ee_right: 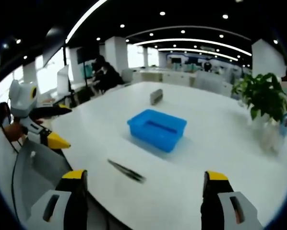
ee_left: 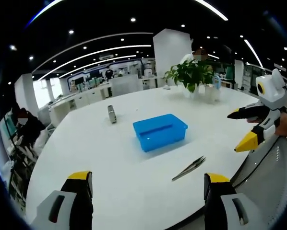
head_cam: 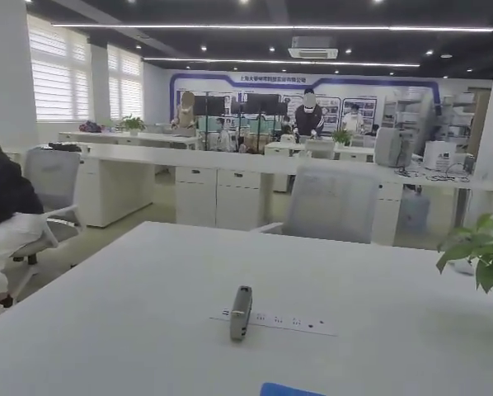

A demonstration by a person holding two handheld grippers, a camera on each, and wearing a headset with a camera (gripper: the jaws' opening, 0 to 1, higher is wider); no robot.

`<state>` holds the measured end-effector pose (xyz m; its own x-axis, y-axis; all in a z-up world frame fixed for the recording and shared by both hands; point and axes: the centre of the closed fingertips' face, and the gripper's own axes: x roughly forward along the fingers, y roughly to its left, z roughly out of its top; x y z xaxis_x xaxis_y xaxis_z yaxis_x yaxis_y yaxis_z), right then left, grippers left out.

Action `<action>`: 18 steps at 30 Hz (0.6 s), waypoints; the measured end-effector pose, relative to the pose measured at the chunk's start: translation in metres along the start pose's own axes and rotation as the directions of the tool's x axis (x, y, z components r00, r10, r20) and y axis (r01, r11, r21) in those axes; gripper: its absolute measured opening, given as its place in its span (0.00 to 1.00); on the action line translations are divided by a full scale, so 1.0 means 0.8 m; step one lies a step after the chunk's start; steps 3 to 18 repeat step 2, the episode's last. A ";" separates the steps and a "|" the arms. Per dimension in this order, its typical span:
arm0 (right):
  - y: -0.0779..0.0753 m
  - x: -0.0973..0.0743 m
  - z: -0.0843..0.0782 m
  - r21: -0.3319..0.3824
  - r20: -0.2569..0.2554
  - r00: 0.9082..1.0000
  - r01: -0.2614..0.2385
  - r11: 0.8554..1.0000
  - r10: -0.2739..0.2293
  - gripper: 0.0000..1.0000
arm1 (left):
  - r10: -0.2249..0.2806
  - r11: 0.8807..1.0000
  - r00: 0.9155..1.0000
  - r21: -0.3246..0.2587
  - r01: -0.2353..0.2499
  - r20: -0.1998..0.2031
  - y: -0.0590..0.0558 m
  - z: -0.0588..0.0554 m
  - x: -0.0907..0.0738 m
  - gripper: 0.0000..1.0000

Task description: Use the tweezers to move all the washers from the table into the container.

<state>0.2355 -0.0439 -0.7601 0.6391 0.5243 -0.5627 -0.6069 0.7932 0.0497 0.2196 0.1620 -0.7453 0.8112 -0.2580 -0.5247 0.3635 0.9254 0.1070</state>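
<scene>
Tweezers lie flat on the white table, on my side of the blue container and apart from it, w/ nothing touching them. In the right gripper view they sit just left of centre, btwn the near edge and the container. I can't pick out the washers on the tabletop at this res, so their spot is unknown to me. Left gripper has its 2 jaws spread wide and carries nothing. Right gripper is the same, wide apart and empty, and both hang over the near edge short of the tweezers. Head view looks out across the office, w/ just a blue sliver of the container at the bottom and a grey oblong device further out on the table. I judge this as step 1, pickup not yet begun. Next move, imo: bring 1 gripper down over the tweezers, line its jaws across the legs, close gently enough that the tips can open and shut, then go find the washers.
</scene>
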 end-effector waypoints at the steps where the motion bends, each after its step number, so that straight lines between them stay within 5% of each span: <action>1: 0.000 0.000 0.000 0.001 0.000 1.000 0.000 1.000 0.000 0.99 | 0.003 1.000 1.000 -0.001 -0.003 0.001 0.001 0.000 0.000 0.99; 18: 0.000 0.000 -0.001 0.002 -0.002 1.000 -0.001 1.000 0.001 0.99 | 0.004 1.000 1.000 -0.001 -0.004 0.003 0.002 0.001 0.000 0.99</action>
